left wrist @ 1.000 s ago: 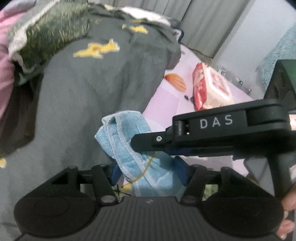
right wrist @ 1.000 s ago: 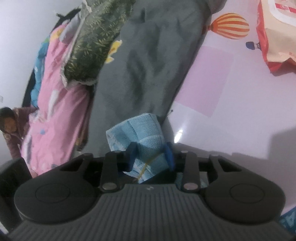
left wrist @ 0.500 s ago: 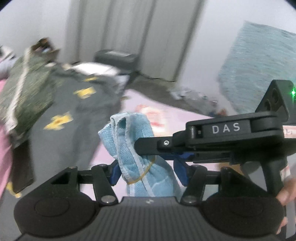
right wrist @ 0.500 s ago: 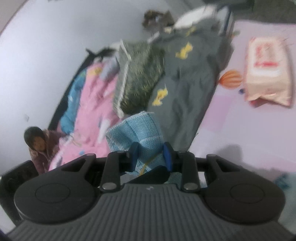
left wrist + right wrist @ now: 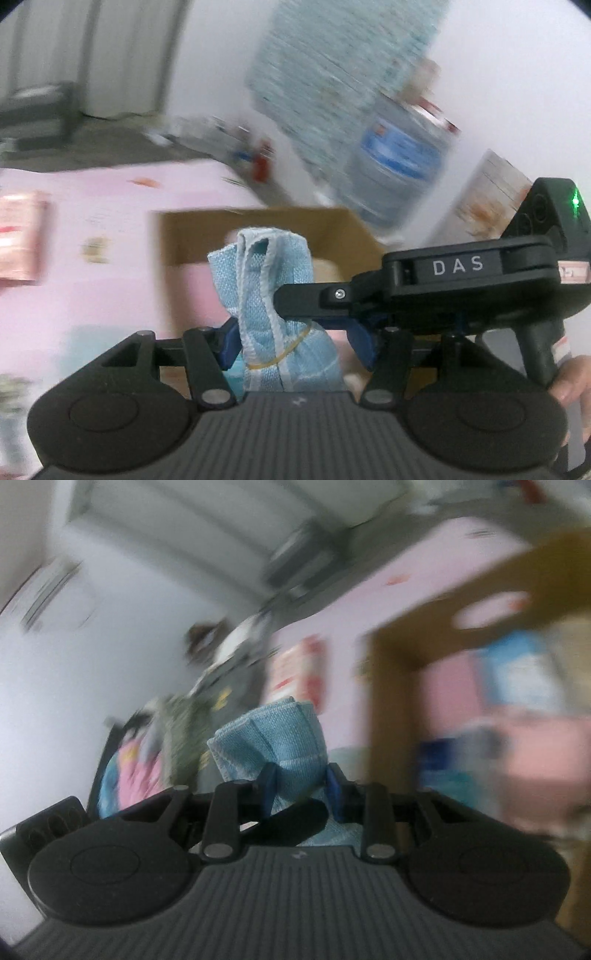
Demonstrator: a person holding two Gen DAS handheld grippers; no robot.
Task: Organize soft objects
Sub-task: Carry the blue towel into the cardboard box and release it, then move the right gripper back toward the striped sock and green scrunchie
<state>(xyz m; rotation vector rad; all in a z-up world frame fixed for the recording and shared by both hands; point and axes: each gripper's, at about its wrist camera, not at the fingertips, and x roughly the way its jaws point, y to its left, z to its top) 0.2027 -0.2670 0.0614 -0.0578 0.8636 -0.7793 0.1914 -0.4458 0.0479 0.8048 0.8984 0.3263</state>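
Observation:
A light blue folded towel (image 5: pixel 269 295) with a yellow rubber band around it sits between both pairs of blue fingers. My left gripper (image 5: pixel 295 345) is shut on the towel's lower part. My right gripper (image 5: pixel 301 794) is shut on the same towel (image 5: pixel 273 742); its black body crosses the left wrist view from the right. The towel is held in the air in front of an open brown cardboard box (image 5: pixel 192 236), which also shows blurred in the right wrist view (image 5: pixel 391 709) at right.
A pink floor mat (image 5: pixel 74 288) lies around the box. A large water bottle (image 5: pixel 399 162) and a teal hanging cloth (image 5: pixel 332 55) stand behind it. A wipes pack (image 5: pixel 18 240) lies far left. The bed with a grey cover (image 5: pixel 221 690) is blurred at left.
Both grippers have swung with the towel away from the bed and grey cover towards the cardboard box. The grip on the towel is unchanged.

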